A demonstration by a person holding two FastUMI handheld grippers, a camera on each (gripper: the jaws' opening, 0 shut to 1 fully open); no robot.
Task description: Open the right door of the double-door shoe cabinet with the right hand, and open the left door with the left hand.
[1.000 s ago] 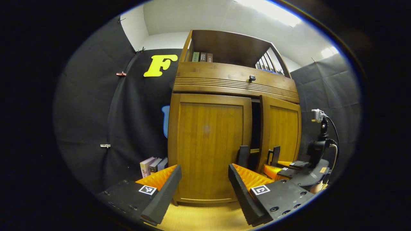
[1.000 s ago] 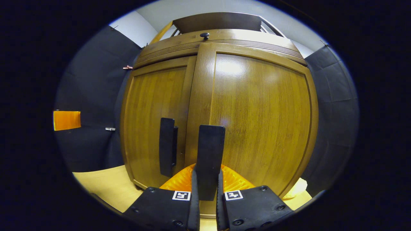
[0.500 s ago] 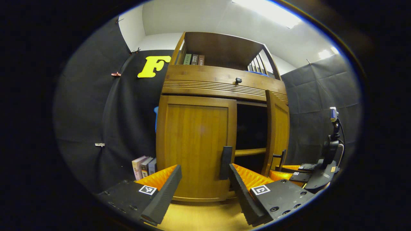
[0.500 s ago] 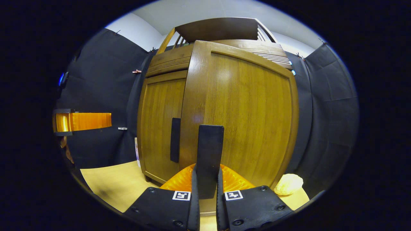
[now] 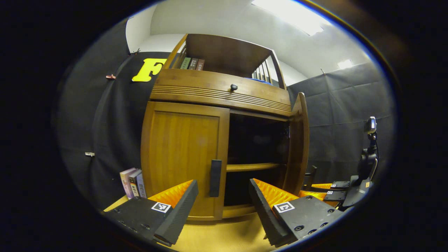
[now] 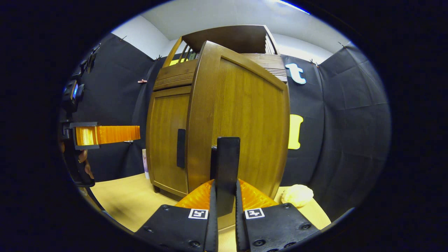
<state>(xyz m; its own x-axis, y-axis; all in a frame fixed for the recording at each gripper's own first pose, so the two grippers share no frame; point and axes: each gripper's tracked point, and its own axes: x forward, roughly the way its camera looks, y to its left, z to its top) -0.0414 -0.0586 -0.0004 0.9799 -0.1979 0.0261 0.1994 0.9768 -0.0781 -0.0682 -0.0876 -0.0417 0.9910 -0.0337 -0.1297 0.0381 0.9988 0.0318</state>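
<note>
Handle [image 6: 227,171] of the swung-out right door [image 6: 241,119] sits clamped between the right gripper [image 6: 224,213] jaws. Left gripper [image 5: 222,206] jaws gape apart, the closed left door's handle [image 5: 215,177] just beyond them.

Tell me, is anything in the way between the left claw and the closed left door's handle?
Nothing: in the left gripper view, the open left claw faces the left door's handle across a bare gap.

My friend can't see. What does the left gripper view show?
A wooden shoe cabinet has its right door swung wide open, showing dark shelves, while its left door is shut. The open left gripper aims at the left door's black handle. Books stand beside the cabinet.
</note>
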